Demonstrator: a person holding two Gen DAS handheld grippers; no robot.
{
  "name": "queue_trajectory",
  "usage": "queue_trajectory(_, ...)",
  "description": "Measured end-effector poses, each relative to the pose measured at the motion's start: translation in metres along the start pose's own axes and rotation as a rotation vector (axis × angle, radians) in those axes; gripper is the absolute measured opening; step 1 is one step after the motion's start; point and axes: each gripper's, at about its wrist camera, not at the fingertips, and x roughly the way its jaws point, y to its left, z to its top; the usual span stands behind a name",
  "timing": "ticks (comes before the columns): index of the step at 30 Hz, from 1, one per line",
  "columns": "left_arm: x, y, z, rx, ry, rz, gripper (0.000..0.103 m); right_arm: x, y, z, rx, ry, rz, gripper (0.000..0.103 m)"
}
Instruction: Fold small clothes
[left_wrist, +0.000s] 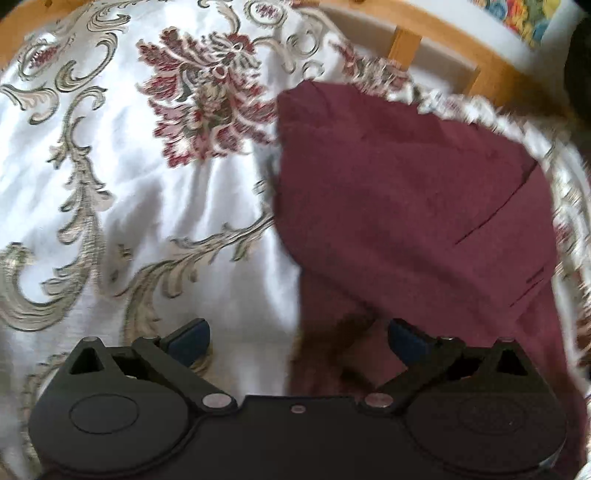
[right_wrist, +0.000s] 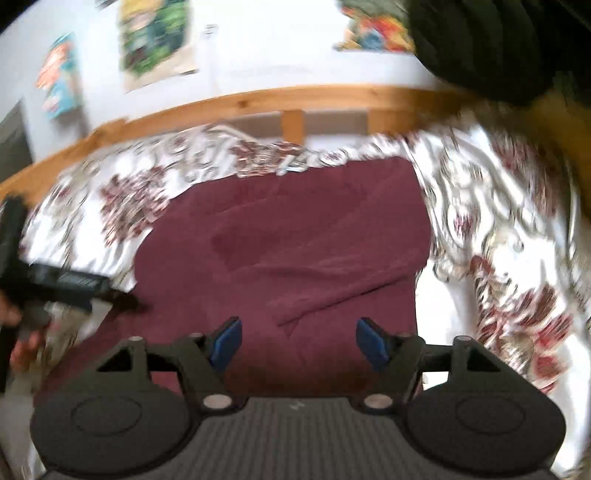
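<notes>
Now, garment (right_wrist: 288, 243): maroon, soft, limp, light; on the bed (left_wrist: 110, 184).
Hold: pinch a corner or hem.
Left claw (left_wrist: 299, 339): agape, empty.
Right claw (right_wrist: 299, 341): agape, empty.

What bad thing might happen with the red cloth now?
Both tools, left and right, are open and hold nothing, so a pinch may miss the maroon cloth. The floral bedspread underneath is wrinkled and could get grabbed too. The pictures are blurry, so a fast move might rumple the fold.
</notes>
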Motion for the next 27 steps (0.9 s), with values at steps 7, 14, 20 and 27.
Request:
queue_trajectory(7, 0.023, -0.018, 0.0, 0.116, 0.008, 0.102, 0.102, 0.052, -0.009, -0.003, -0.012, 0.104, 0.07, 0.012)
queue_trajectory(14, 0.024, -0.007, 0.006, 0.092, -0.022, 0.158, 0.102, 0.043, -0.003, -0.003, -0.101, 0.028, -0.034, 0.003)
queue_trajectory(20, 0.021, 0.008, 0.012, 0.011, -0.05, 0.157, 0.102, 0.045, -0.011, -0.004, -0.085, 0.033, -0.076, 0.001)
queue_trajectory(27, 0.008, 0.0, 0.007, 0.045, -0.05, 0.154, 0.102, 0.032, 0.008, -0.012, -0.154, 0.057, -0.046, 0.056)
